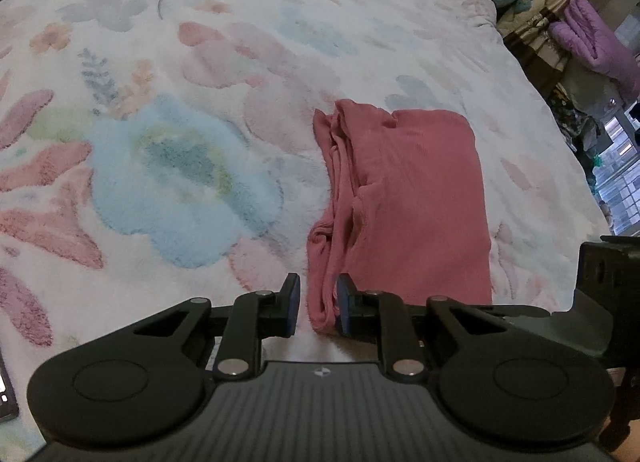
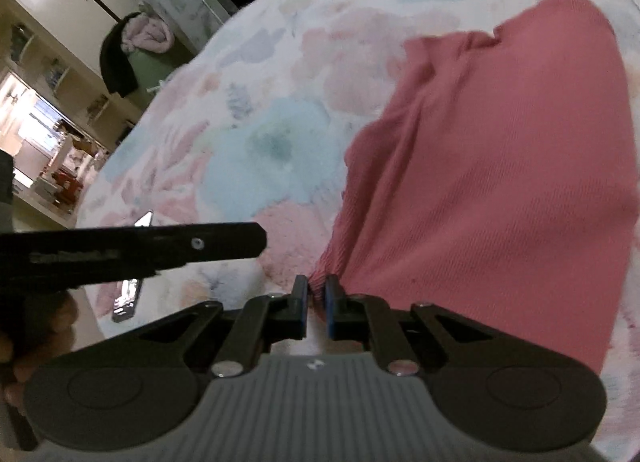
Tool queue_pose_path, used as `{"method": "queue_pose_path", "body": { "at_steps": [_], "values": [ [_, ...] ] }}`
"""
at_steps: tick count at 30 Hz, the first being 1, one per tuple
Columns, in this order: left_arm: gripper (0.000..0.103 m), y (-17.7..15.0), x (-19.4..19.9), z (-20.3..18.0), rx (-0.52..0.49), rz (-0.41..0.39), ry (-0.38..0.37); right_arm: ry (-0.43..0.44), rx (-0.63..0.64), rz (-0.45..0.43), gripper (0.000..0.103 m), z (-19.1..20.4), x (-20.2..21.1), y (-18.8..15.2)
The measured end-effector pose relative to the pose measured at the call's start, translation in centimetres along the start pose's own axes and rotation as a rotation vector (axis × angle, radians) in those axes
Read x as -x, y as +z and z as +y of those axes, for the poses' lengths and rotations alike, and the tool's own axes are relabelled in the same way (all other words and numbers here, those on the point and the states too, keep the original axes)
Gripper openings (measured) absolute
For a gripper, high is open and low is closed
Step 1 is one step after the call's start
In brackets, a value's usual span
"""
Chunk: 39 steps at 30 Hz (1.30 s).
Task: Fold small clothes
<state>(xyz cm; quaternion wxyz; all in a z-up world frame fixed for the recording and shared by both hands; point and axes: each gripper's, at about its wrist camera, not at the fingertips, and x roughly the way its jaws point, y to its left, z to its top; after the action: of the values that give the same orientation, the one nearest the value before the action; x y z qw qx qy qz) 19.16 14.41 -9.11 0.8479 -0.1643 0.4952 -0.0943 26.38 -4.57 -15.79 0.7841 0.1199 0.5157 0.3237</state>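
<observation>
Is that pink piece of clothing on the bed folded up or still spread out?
Folded. The pink garment lies as a narrow rectangle with layered edges bunched along one side.

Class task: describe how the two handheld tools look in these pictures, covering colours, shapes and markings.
Both the left tool and right tool have black linkage arms with silver pivot pins, blue-faced pads, two round black housings and a ribbed grey body bearing a small white emblem.
</observation>
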Motion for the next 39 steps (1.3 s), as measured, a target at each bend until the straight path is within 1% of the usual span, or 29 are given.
{"method": "queue_pose_path", "body": {
  "at_steps": [2, 3, 5, 8, 10, 11, 12, 13, 14, 15, 16, 17, 18, 20, 21, 22, 24, 28, 30, 32, 33, 35, 37, 39],
  "values": [
    [0.022, 0.0, -0.4, -0.1, -0.003, 0.001, -0.003, -0.008, -0.006, -0.004, 0.010, -0.1, -0.1, 0.1],
    [0.022, 0.0, -0.5, -0.2, -0.006, -0.002, -0.005, -0.007, -0.011, -0.010, 0.022, -0.1, 0.3, 0.1],
    [0.022, 0.2, -0.7, -0.6, -0.013, -0.013, -0.013, -0.002, -0.017, -0.032, 0.039, -0.2, 1.3, 0.2],
    [0.027, 0.6, -1.1, -1.4, -0.013, -0.043, -0.026, -0.007, -0.030, -0.092, 0.039, -0.6, 4.8, 0.1],
    [0.027, 0.7, -1.6, -2.3, -0.031, -0.067, -0.012, -0.041, -0.042, -0.151, 0.039, -1.3, 7.2, -0.2],
    [0.027, 0.6, -1.9, -2.9, -0.050, -0.082, -0.007, -0.084, -0.047, -0.175, 0.039, -1.9, 8.4, -0.6],
    [0.027, 0.5, -2.0, -3.5, -0.067, -0.097, -0.008, -0.151, -0.052, -0.191, 0.039, -2.6, 9.4, -1.0],
    [0.027, 0.4, -2.1, -4.1, -0.081, -0.115, -0.011, -0.201, -0.055, -0.198, 0.036, -3.2, 10.0, -1.3],
    [0.027, 0.2, -2.2, -4.7, -0.098, -0.133, -0.008, -0.251, -0.062, -0.204, 0.029, -4.0, 10.6, -1.8],
    [0.027, 0.1, -2.5, -5.4, -0.121, -0.138, 0.027, -0.288, -0.083, -0.202, 0.023, -5.1, 11.1, -2.3],
    [0.027, 0.0, -3.0, -5.9, -0.150, -0.129, 0.082, -0.305, -0.108, -0.194, 0.019, -6.0, 11.3, -2.8],
    [0.027, -0.2, -3.6, -6.4, -0.186, -0.112, 0.133, -0.311, -0.131, -0.183, 0.012, -6.7, 11.3, -3.3],
    [0.024, -0.6, -4.2, -6.4, -0.206, -0.099, 0.157, -0.308, -0.148, -0.172, 0.010, -7.2, 11.1, -3.7],
    [0.018, -1.2, -4.8, -5.7, -0.195, -0.078, 0.182, -0.287, -0.170, -0.155, 0.010, -7.8, 10.4, -4.5],
    [0.017, -1.6, -5.1, -4.9, -0.169, -0.071, 0.199, -0.271, -0.180, -0.148, 0.010, -7.9, 10.0, -4.9],
    [0.018, -1.8, -5.2, -4.2, -0.143, -0.068, 0.201, -0.264, -0.184, -0.142, 0.009, -8.0, 9.7, -5.3],
    [0.018, -2.1, -5.6, -3.0, -0.107, -0.052, 0.189, -0.281, -0.181, -0.118, 0.008, -8.1, 8.5, -5.6],
    [0.018, -2.4, -5.4, -2.3, -0.086, -0.046, 0.184, -0.300, -0.179, -0.085, 0.008, -8.5, 7.0, -5.8],
    [0.016, -2.2, -4.8, -2.3, -0.075, -0.032, 0.223, -0.306, -0.175, -0.080, 0.008, -8.4, 7.2, -5.7],
    [0.016, -2.1, -3.7, -2.5, -0.090, -0.053, 0.238, -0.319, -0.159, -0.081, 0.009, -8.2, 7.9, -5.7],
    [0.016, -2.1, -3.0, -2.9, -0.112, -0.076, 0.245, -0.319, -0.154, -0.092, 0.011, -8.1, 8.4, -5.7],
    [0.016, -1.6, -1.9, -3.8, -0.155, -0.123, 0.250, -0.320, -0.157, -0.116, 0.012, -8.2, 9.4, -5.5],
    [0.016, -0.5, -1.1, -4.5, -0.151, -0.153, 0.219, -0.330, -0.157, -0.151, 0.012, -8.1, 10.4, -5.0],
    [0.016, 1.0, -0.9, -4.9, -0.130, -0.170, 0.154, -0.338, -0.161, -0.186, 0.012, -8.1, 11.3, -4.0]
  ]
}}
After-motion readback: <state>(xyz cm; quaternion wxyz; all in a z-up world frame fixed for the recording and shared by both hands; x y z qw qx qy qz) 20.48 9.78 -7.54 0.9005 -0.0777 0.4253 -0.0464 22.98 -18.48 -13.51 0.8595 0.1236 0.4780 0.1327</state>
